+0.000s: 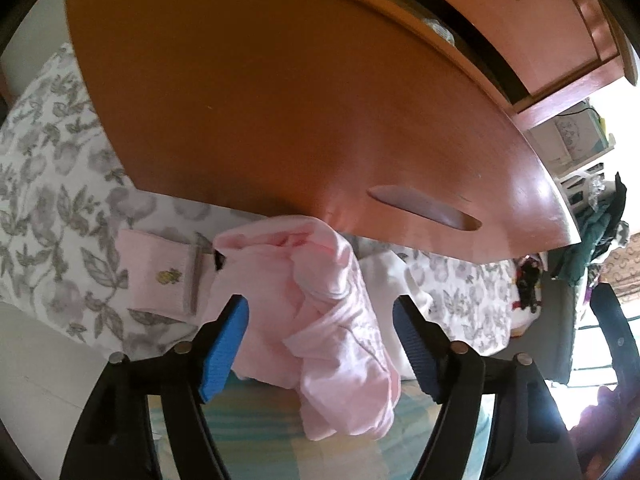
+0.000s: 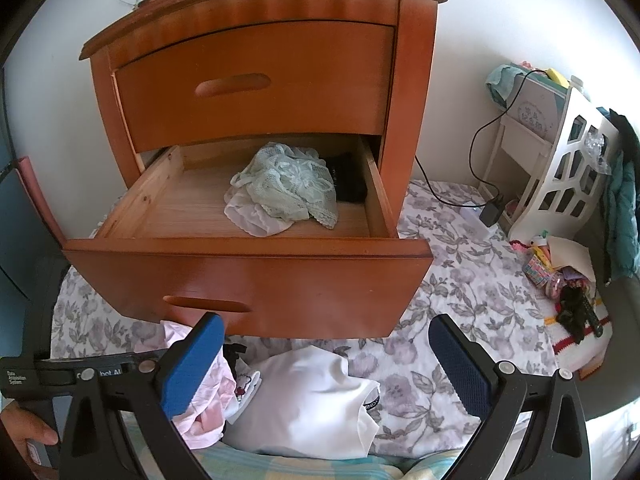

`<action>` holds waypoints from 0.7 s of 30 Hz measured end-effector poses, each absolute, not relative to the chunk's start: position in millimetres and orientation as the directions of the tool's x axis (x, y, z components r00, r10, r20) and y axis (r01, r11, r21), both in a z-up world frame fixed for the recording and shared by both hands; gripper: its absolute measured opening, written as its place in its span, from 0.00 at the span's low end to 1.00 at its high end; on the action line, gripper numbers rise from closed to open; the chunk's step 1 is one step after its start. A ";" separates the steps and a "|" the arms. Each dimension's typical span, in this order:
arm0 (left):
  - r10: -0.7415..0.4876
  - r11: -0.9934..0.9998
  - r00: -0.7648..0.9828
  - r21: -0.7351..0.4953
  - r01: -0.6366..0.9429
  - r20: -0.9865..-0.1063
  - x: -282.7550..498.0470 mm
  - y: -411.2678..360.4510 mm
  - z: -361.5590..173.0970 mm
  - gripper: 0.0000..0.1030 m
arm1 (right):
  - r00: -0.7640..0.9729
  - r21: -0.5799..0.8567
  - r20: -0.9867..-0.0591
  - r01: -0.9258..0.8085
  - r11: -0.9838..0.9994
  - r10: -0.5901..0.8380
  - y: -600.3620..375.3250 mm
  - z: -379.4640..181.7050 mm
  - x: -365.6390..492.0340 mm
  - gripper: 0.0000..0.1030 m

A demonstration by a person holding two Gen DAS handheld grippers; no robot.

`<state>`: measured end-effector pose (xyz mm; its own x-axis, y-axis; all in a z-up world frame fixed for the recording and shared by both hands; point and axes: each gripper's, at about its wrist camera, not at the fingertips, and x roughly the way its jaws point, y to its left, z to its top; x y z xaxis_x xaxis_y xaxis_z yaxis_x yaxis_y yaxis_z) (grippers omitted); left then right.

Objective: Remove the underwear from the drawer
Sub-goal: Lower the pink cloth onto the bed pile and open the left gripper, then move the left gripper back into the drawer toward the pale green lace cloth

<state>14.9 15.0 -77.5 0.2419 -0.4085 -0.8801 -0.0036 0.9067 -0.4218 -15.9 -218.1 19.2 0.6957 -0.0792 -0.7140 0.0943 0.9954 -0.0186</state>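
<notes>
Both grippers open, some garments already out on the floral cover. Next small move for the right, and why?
Probably send the right gripper up and forward over the drawer front toward the mint lace underwear. It is open and empty, the lower drawer is pulled out, and that pile still lies inside with a dark garment behind it. The left gripper is open over the pink garment.

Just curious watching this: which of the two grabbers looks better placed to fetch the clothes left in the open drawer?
Probably the right gripper: open, empty, looking into the open drawer at the green lace underwear. The left gripper sits below, around the pink garment.
</notes>
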 end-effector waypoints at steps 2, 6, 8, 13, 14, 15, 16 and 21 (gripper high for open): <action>-0.389 0.915 0.259 -0.404 -0.005 -0.884 13.9 17.0 -74.8 0.78 | 0.695 -0.020 -0.714 0.094 0.995 -0.080 -218.7 18.7 -15.8 1.00; -0.365 0.925 0.280 -0.380 -0.002 -0.888 11.8 18.2 -69.7 0.81 | 0.696 -0.020 -0.714 0.092 0.996 -0.079 -218.8 19.0 -15.9 1.00; -0.361 0.926 0.288 -0.377 0.000 -0.887 12.4 19.3 -68.4 0.82 | 0.697 -0.024 -0.713 0.091 0.996 -0.080 -218.8 19.4 -16.8 1.00; -0.353 0.930 0.318 -0.367 0.017 -0.880 10.7 21.6 -60.3 0.86 | 0.698 -0.026 -0.711 0.092 0.995 -0.083 -217.9 20.8 -17.8 1.00; -0.349 0.932 0.325 -0.363 0.021 -0.879 10.6 22.7 -58.9 0.86 | 0.699 -0.026 -0.711 0.092 0.995 -0.084 -217.9 21.2 -18.1 1.00; -0.345 0.934 0.334 -0.357 0.026 -0.877 9.9 24.4 -56.6 0.86 | 0.699 -0.027 -0.710 0.093 0.995 -0.084 -217.7 21.7 -18.6 1.00; -0.341 0.935 0.342 -0.353 0.030 -0.875 9.2 26.1 -54.8 0.87 | 0.699 -0.027 -0.711 0.094 0.995 -0.085 -217.6 21.7 -18.2 1.00; -0.328 0.939 0.392 -0.340 0.039 -0.860 5.9 36.1 -43.6 0.93 | 0.697 -0.027 -0.712 0.094 0.995 -0.085 -217.3 21.7 -17.1 1.00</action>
